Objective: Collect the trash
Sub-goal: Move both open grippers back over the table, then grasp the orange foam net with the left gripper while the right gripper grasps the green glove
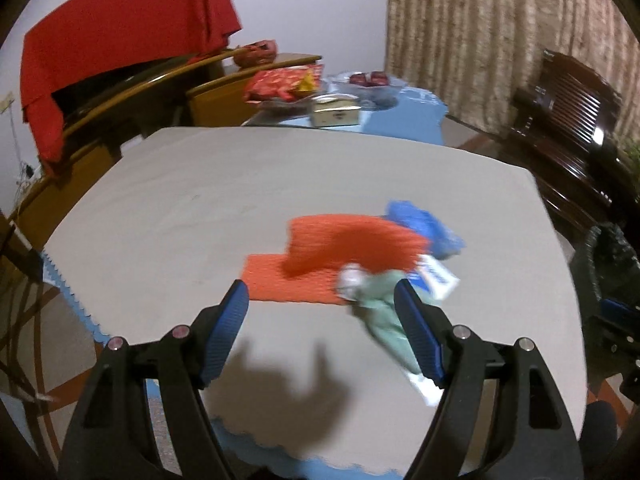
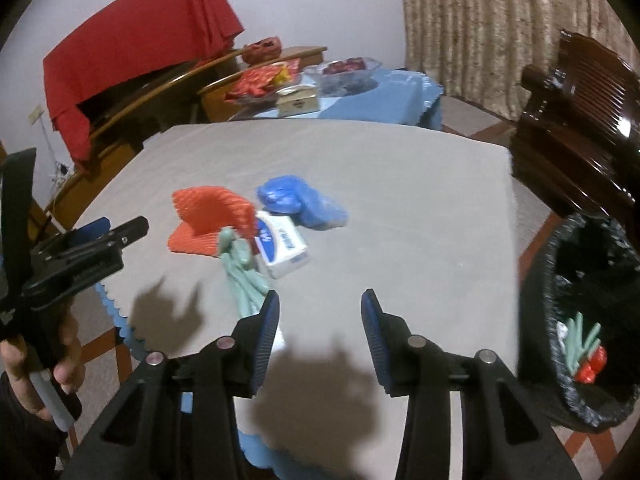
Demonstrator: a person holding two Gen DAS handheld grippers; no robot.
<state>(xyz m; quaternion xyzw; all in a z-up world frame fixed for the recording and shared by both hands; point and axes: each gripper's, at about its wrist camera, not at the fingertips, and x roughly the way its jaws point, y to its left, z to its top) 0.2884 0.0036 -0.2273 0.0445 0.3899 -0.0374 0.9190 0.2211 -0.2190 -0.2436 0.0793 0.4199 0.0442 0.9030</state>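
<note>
On the grey-clothed table [image 1: 260, 168] [image 2: 400, 200] lies a small heap of trash. It holds an orange foam net [image 1: 348, 244] [image 2: 208, 212], a crumpled blue bag [image 1: 424, 228] [image 2: 300, 200], a white and blue tissue pack [image 1: 438, 278] [image 2: 284, 248] and a pale green wrapper [image 1: 380, 312] [image 2: 240, 272]. My left gripper [image 1: 320, 292] [image 2: 120, 232] hovers open just before the heap, its right finger beside the green wrapper. My right gripper [image 2: 320, 296] hangs open over bare cloth to the right of the heap, nothing between its fingers.
A bin lined with a black bag [image 2: 576, 280] [image 1: 608, 256] stands off the table's right edge, with green and red scraps inside. A dark wooden chair [image 2: 576, 120] is behind it. A second table with boxes and snacks [image 2: 300, 96] stands at the back. A person's hand [image 2: 24, 360] holds the left gripper.
</note>
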